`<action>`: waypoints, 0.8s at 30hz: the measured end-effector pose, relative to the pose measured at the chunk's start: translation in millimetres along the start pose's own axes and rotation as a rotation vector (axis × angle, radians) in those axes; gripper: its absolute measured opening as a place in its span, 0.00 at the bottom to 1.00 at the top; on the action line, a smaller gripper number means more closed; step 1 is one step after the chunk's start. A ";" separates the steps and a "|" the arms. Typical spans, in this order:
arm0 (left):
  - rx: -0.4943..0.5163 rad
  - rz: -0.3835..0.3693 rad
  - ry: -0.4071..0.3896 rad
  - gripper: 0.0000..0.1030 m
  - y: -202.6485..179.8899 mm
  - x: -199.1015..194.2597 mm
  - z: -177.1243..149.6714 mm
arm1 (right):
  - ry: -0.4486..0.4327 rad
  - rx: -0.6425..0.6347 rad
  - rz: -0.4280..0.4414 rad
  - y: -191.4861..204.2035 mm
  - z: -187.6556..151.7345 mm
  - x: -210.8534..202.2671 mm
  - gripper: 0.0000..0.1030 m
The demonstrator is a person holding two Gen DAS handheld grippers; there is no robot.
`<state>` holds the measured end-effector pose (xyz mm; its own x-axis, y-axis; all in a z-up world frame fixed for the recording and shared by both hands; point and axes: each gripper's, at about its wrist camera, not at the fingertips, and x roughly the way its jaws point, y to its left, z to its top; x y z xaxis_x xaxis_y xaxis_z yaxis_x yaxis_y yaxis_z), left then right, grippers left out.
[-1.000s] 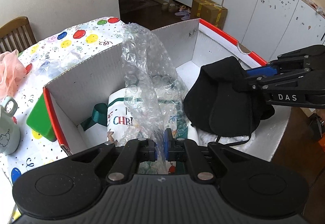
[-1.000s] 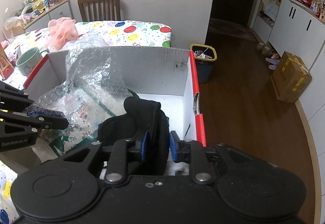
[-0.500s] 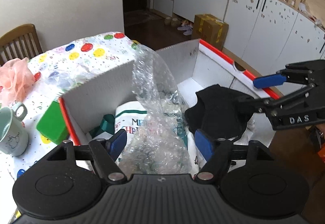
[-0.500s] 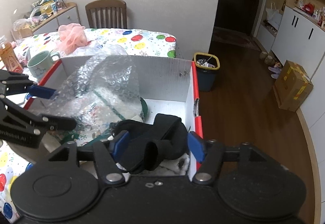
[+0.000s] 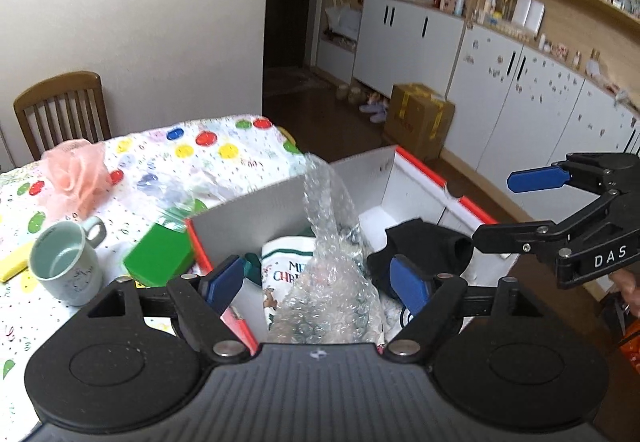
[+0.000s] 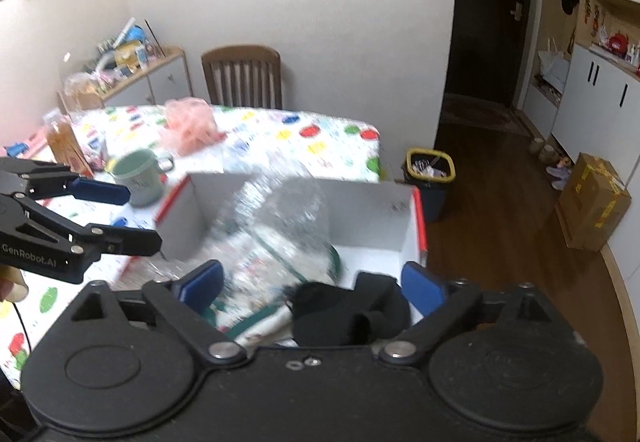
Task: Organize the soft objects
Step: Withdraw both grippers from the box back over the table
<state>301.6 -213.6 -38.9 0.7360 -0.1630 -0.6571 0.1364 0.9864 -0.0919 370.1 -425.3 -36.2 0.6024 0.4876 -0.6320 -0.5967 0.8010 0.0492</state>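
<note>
Table [image 5: 240,155] w/ box [image 5: 256,209], mug [image 5: 66,268], green block [image 5: 160,262], maybe pink pouf [image 5: 76,169].

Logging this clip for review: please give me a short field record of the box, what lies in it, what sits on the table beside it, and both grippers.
box: white cardboard box with red rim, open top, at the table's edge
in box: bubble wrap standing up; Christmas-print cloth under it; black cloth on the side away from the table
on table: pink mesh sponge, pale green mug, green block
left gripper: jaws opening, pads clear of the bubble wrap
right gripper: jaws opening, above the black cloth, holding nothing
</note>
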 end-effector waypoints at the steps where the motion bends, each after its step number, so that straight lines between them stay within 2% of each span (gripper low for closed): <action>1: -0.005 0.001 -0.011 0.81 2.3 -5.7 0.6 | -0.011 0.000 0.009 4.2 2.7 -2.9 0.98; 5: -0.040 0.000 -0.045 0.82 16.1 -26.4 -0.4 | -0.042 0.001 0.051 24.8 13.7 -11.5 0.99; 11: -0.070 0.011 -0.080 0.88 46.3 -54.4 -7.6 | -0.068 0.004 0.084 59.6 27.7 -13.6 0.99; 13: -0.085 0.002 -0.085 0.94 59.6 -62.0 -10.5 | -0.074 0.000 0.087 72.3 31.6 -11.3 0.99; 17: -0.105 0.007 -0.099 0.96 88.8 -76.9 -16.5 | -0.074 0.000 0.100 97.6 41.6 -2.2 0.99; 19: -0.113 -0.002 -0.100 1.00 104.1 -82.9 -18.8 | -0.073 -0.002 0.100 110.6 46.6 4.7 0.99; 24: -0.108 -0.003 -0.120 1.00 143.4 -95.6 -27.2 | -0.062 0.008 0.094 137.3 57.2 22.3 0.99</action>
<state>232.8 -56.0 -9.6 0.8108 -0.1613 -0.5627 0.0719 0.9814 -0.1778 332.0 -284.6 0.7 0.5758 0.5807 -0.5756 -0.6478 0.7535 0.1122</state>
